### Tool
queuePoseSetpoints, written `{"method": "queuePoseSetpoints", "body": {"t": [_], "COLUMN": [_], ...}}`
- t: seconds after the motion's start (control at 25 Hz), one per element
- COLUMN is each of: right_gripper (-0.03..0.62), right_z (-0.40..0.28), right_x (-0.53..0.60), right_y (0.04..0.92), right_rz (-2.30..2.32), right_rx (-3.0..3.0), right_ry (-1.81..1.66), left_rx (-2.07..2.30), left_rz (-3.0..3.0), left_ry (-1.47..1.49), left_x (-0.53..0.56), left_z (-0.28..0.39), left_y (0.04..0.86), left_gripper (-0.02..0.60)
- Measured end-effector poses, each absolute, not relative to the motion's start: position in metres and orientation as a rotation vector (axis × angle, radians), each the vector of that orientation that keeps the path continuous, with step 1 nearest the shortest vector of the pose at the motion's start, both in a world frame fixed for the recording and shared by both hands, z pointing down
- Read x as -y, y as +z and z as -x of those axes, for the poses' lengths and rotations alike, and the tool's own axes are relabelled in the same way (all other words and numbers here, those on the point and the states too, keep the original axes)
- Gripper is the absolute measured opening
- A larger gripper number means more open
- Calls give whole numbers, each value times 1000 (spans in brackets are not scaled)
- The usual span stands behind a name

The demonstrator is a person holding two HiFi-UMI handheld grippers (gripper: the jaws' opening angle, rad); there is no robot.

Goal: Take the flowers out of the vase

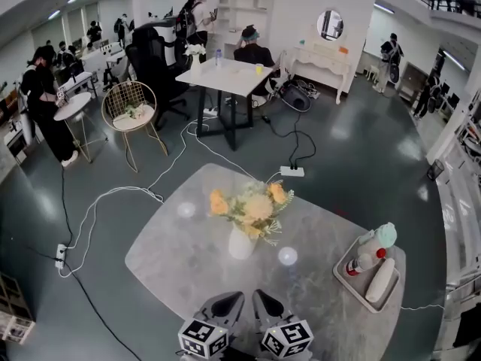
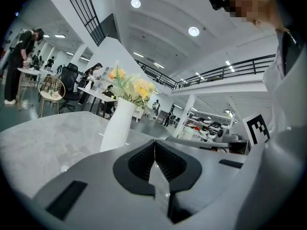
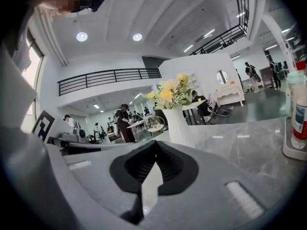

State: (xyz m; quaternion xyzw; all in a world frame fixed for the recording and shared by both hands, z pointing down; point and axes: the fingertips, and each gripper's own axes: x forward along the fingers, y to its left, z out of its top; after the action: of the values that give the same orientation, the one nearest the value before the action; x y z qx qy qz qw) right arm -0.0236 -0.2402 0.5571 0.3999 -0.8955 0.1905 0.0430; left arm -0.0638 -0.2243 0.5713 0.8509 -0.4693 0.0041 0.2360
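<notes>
A white vase (image 1: 241, 242) stands upright near the middle of the grey marble table (image 1: 173, 254), holding a bunch of yellow and cream flowers (image 1: 252, 205). Both grippers hover at the table's near edge, side by side, short of the vase. My left gripper (image 1: 229, 303) is shut with nothing in it; its own view has the vase (image 2: 117, 124) and flowers (image 2: 132, 87) ahead, slightly left. My right gripper (image 1: 263, 301) is shut and empty too, with the vase (image 3: 179, 124) and flowers (image 3: 170, 92) ahead, slightly right.
A tray (image 1: 359, 284) with bottles sits at the table's right end; the bottles (image 3: 298, 114) show at the right gripper view's edge. Cables and a power strip (image 1: 291, 171) lie on the floor beyond. People, a wire chair (image 1: 131, 111) and other tables stand further back.
</notes>
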Motion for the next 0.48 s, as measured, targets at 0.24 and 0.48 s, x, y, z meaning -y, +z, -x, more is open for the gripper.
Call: {"method": "queuePoseSetpoints", "body": {"t": [0.24,0.48], "right_gripper": [0,0], "right_z": [19,18], "right_x": [258,276], "right_y": [559,545], "right_rz": [-1300,-1374], "right_rx": [2700,2684], "right_ry": [602,585], "left_rx": [1228,1154], "left_rz": [-2348,-2403], "left_ry": [27,43], "left_x": [248,267], "left_z": [62,60], "left_y": [572,561], "left_gripper": [3,3]}}
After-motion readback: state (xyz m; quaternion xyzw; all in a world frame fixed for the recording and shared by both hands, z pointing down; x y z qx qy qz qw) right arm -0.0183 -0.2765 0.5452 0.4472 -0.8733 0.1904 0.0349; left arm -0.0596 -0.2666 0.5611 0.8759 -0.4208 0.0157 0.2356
